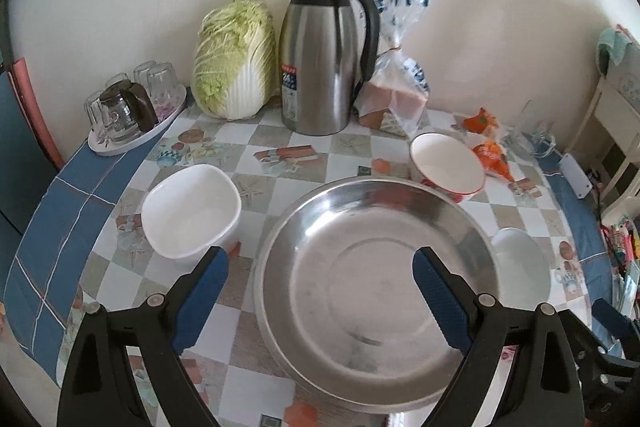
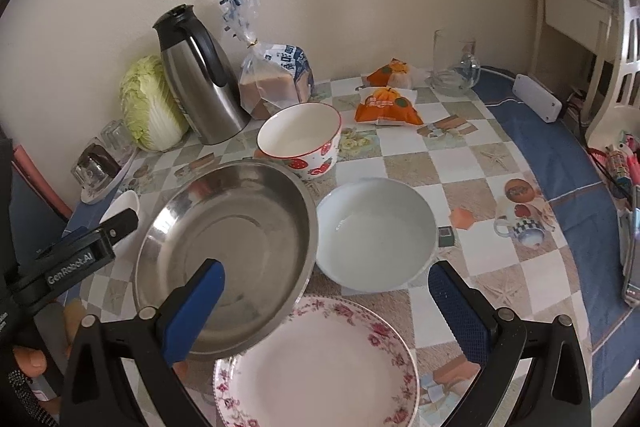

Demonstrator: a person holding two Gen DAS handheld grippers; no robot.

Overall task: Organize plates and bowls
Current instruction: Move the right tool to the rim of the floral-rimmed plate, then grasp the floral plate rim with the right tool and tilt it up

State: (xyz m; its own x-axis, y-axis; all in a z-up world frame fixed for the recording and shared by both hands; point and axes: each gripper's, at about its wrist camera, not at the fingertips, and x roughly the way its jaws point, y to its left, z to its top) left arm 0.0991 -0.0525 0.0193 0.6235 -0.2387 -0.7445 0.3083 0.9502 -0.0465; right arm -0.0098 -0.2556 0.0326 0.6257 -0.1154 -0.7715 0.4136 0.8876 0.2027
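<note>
A wide steel dish (image 1: 376,287) lies in the middle of the table, its near rim overlapping a floral plate (image 2: 320,367). A white square bowl (image 1: 192,211) sits to its left. A round white bowl (image 2: 376,235) sits to its right, and a strawberry-patterned bowl (image 2: 304,139) stands behind. My left gripper (image 1: 320,263) hovers open over the steel dish's left rim, holding nothing. My right gripper (image 2: 326,273) hangs wide open above the gap between the steel dish, the round bowl and the floral plate, touching none of them. One of the left gripper's fingers (image 2: 118,223) shows in the right wrist view.
Along the wall stand a steel jug (image 1: 324,67), a cabbage (image 1: 236,63), a bag of bread (image 1: 396,95) and a tray of upturned glasses (image 1: 132,111). Orange snack packs (image 2: 388,107), a glass jar (image 2: 454,67) and a white power strip (image 2: 538,103) lie at the back right.
</note>
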